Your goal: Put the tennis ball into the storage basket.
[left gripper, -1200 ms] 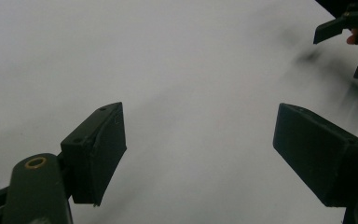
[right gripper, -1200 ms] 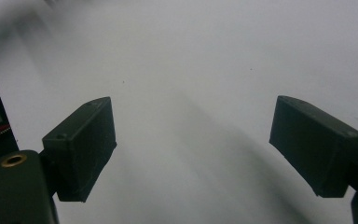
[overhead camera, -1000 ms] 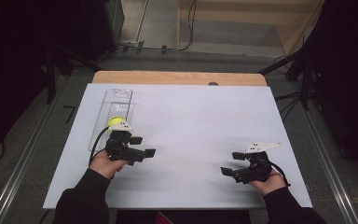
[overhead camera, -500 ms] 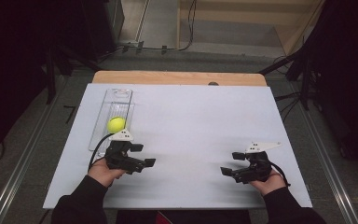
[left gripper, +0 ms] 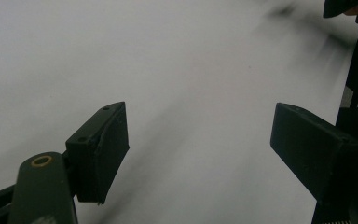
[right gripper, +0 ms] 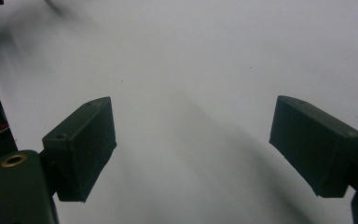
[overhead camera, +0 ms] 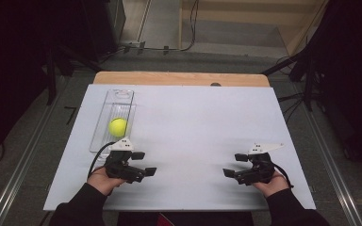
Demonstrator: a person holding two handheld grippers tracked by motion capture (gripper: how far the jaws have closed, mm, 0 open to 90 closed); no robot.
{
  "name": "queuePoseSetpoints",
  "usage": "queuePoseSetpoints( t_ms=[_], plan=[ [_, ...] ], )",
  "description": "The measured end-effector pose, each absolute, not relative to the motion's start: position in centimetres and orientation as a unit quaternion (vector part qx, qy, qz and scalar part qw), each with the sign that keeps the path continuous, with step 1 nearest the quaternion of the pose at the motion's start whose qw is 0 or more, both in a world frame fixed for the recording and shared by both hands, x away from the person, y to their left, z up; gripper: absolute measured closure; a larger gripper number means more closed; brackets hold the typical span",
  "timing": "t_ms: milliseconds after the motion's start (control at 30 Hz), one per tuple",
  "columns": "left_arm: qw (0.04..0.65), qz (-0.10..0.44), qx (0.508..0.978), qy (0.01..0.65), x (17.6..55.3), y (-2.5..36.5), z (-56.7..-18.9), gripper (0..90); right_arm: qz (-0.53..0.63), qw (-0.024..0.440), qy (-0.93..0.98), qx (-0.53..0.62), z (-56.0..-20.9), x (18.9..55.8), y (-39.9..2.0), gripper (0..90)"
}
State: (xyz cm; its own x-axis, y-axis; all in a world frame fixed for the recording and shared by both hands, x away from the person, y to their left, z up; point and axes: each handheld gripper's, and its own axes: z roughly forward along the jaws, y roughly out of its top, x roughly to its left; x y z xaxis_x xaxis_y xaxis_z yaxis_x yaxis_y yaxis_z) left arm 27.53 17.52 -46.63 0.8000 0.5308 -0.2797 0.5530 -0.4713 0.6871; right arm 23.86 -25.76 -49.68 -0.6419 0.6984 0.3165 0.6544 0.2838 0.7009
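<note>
A yellow-green ball (overhead camera: pixel 118 126) lies in a clear plastic tray (overhead camera: pixel 115 96) on the left of the white table top (overhead camera: pixel 193 122). My left gripper (overhead camera: pixel 143 163) is just in front of the tray's near end, pointing right, apart from the ball. Its jaws have just been closing but stand open with nothing between them, only bare white surface in the left gripper view (left gripper: pixel 200 140). My right gripper (overhead camera: pixel 232 165) rests at the front right, pointing left. It is open and empty too (right gripper: pixel 193 140).
A wooden strip (overhead camera: pixel 179 78) borders the table's far edge. Metal rails and dark floor flank both sides. The wide white surface between the two grippers and beyond them holds nothing besides the tray.
My left gripper has drawn back from the tray toward the table's front edge, uncovering the ball, which stays in the tray. The right gripper has not moved.
</note>
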Motion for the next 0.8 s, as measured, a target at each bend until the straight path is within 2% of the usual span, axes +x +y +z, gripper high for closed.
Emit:
queuePoseSetpoints(
  t_ms=[800],
  plan=[
    [0.395,-0.003,0.862,0.317,26.4,18.8,-47.7,20.4,0.42,0.026,0.802,0.423,-49.8,23.9,-25.7,12.4]
  ],
)
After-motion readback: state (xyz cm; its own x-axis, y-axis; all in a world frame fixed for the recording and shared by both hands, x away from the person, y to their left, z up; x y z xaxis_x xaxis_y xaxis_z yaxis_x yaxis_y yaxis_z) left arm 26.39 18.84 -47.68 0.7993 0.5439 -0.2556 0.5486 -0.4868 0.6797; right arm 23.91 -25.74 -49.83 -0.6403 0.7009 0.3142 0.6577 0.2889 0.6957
